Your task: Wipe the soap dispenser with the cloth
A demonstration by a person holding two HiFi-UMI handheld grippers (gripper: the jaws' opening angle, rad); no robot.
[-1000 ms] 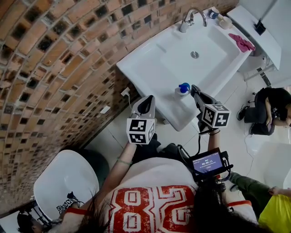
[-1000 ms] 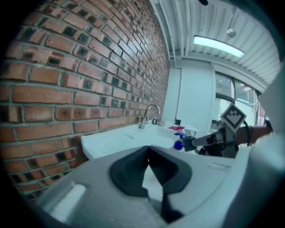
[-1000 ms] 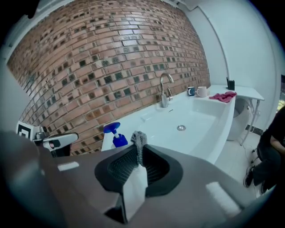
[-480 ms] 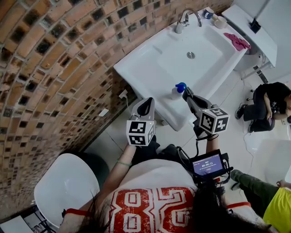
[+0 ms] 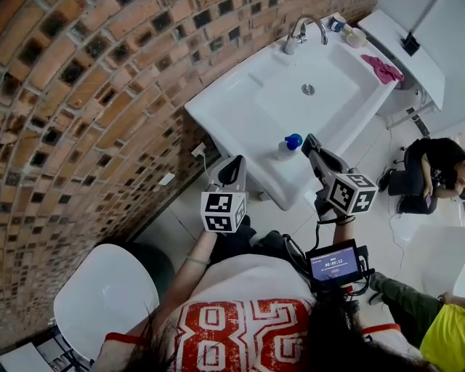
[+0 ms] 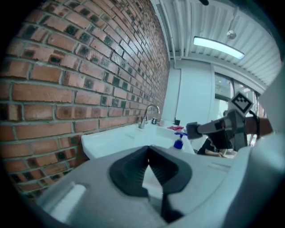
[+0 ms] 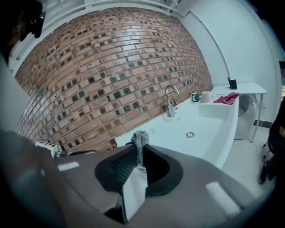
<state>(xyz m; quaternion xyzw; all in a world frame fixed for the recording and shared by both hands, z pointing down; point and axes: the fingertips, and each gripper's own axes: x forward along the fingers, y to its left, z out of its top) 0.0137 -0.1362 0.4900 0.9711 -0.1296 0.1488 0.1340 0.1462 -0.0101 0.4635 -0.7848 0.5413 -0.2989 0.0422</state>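
At the sink's near edge the soap dispenser is standing upright | right gripper beside it is pinching a limp grey cloth | left gripper is hanging closed, empty | bottle is probably light, slick, tippy: steadying it low on the body looks best

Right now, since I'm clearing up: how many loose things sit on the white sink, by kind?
Clear soap dispenser with a blue pump: 1
Cups: 2, a blue cup and a white cup
Pink cloth: 1
Total on the white sink: 4
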